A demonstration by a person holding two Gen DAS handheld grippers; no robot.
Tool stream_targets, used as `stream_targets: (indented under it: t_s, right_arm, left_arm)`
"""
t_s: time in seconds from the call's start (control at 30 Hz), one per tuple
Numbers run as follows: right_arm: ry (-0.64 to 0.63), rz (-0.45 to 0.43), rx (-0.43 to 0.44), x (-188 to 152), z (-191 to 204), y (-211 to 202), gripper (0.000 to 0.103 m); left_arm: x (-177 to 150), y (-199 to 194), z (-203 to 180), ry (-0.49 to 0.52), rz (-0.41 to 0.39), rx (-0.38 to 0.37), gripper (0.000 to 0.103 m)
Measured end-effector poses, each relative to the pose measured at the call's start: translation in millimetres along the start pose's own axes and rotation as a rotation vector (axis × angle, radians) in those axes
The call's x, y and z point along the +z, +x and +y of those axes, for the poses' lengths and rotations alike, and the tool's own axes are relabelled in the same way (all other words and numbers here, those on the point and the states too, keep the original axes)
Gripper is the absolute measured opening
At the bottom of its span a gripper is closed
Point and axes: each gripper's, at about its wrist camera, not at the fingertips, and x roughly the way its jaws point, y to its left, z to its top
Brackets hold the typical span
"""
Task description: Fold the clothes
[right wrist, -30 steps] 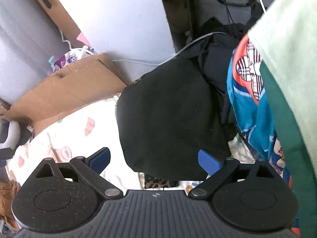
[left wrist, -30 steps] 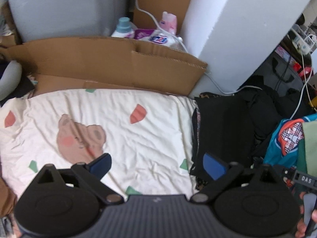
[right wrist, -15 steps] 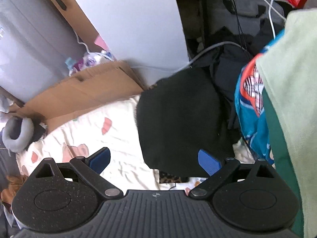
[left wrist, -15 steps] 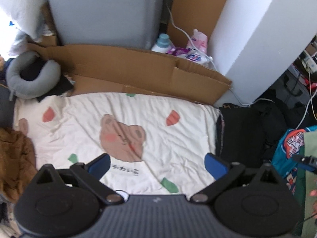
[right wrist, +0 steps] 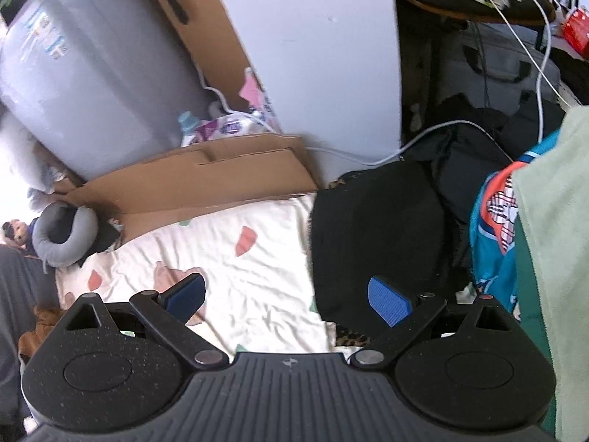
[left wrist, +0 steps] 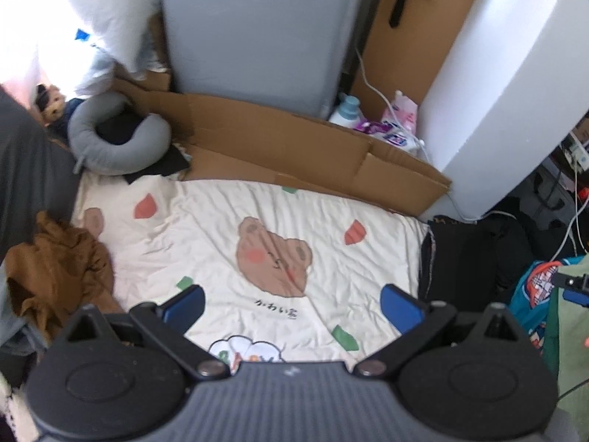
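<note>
- Below you spreads the cream bear-print sheet (left wrist: 228, 221), wrinkled, and nothing lies on its middle.
- At its far edge a flattened cardboard box (left wrist: 294, 147) stands along the wall, with a grey appliance (left wrist: 254, 37) behind it.
- Off your right edge of the sheet sits the folded black garment (right wrist: 371, 235), its near hem overlapping the sheet, a leopard-print scrap (right wrist: 351, 339) peeking out beneath it.
- Right of that, the teal patterned garment (right wrist: 489, 228) and a pale green cloth (right wrist: 552, 221) hang close to your right lens.
- On your left edge, the crumpled brown garment (left wrist: 55, 269) lies half on the sheet.
- At the far left corner rests a grey neck pillow (left wrist: 117, 140).
- Your left gripper (left wrist: 291, 304) hovers over the bear print, jaws spread wide, holding nothing.
- Your right gripper (right wrist: 287, 300) hangs above the black garment's left edge, also spread wide and empty-handed.
</note>
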Motion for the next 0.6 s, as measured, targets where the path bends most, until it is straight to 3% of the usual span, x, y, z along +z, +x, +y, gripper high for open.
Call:
stream_targets:
  t_s: [0.3,0.6]
  right_arm:
    - [-0.094,-0.014,0.057,-11.3,54.4,-34.0,0.099]
    - [-0.203,0.000,0.109,-37.0,105.1,-53.3,0.099]
  left_arm:
    - [-24.2,-55.3,32.6,-0.066,-0.053,0.028,0.102]
    - [-67.8,-71.8,38.3,-0.086,-0.069,0.079,0.102]
